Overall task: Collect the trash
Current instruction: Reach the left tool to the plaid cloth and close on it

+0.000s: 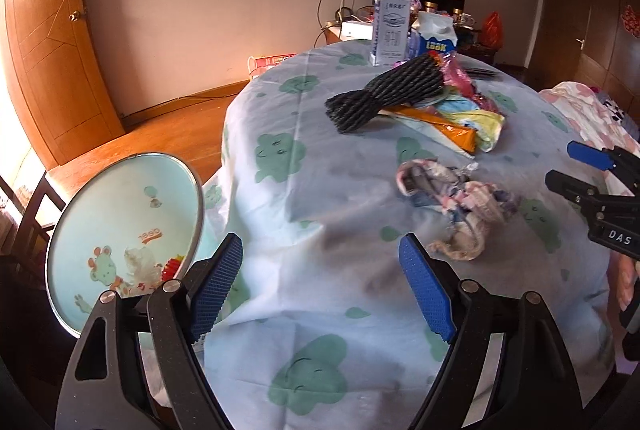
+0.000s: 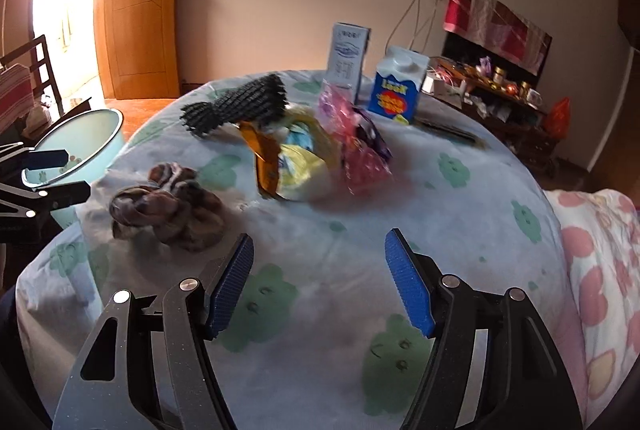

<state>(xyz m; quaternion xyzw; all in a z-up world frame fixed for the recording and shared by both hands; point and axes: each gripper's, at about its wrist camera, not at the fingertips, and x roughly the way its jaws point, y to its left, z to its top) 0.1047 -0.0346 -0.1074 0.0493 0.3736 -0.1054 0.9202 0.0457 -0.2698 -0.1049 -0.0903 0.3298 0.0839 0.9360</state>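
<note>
the trash lies on the tabletop [image 1: 288, 190], which is draped in a pale blue cloth with green cloud faces. nearest is a crumpled wrapper [image 1: 456, 210], ahead and a little to the right of the left gripper [image 1: 322, 282] and ahead and to the left of the right gripper [image 2: 320, 282]; neither touches it. beyond it, further ahead of both grippers, sits a heap of bright wrappers [image 1: 464, 114] in yellow, orange and pink, with a black foam net sleeve [image 1: 384, 92] lying across its left side. behind the heap stand two cartons, upright: a tall white carton [image 1: 390, 30] and, to its right, a blue and white carton [image 1: 434, 34] with a cap on its sloped top.

the bin [image 1: 120, 242] is a pale blue bucket with a cartoon frog printed inside, off the tabletop's edge, just left of the left gripper. in it lie a whitish crumpled piece and something red near the bottom; what they are is hard to tell.

both grippers stand with their blue pads wide apart and nothing between them, hanging over bare cloth. in the right wrist view the left gripper shows at the far left, in front of the bin.

to the right of the tabletop lies a pink flowered bedcover [image 2: 600, 270].
</note>
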